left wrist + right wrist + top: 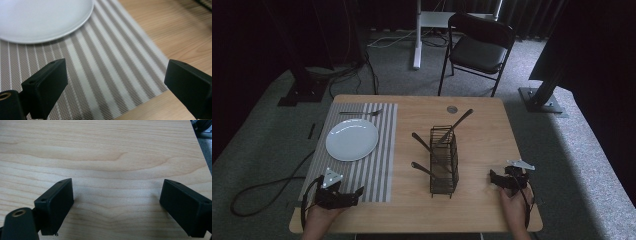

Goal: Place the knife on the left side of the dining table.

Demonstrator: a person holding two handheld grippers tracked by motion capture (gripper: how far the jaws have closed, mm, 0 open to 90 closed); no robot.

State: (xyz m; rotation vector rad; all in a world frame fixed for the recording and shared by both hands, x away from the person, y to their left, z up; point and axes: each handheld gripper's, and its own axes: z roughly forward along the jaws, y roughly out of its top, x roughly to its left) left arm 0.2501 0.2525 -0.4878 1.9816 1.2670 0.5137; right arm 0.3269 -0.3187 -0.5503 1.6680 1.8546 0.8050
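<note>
Both tools sat at the near edge of the surface, jaws spread wide, nothing between them. Left tool hovered over the near corner of the striped mat; its own view showed mat weave and the plate rim just ahead. Right tool hovered over bare wood, well apart from the rack.

I took the work to be setting the place. The rack stood mid-surface, holding three dark-handled utensils: two handles leaned out on the plate side, one rose toward the far right. A fork lay on the mat beyond the plate.

Judged handling: utensils light, stiff, smooth, so likely slippery and prone to swivel in a pinch. I would grip mid-handle, across its narrow width, and draw out along the handle's lean so the head did not snag the wire. Rack looked light; it could tip or slide if a utensil caught. Utensil heads hidden in the wire, type unclear
</note>
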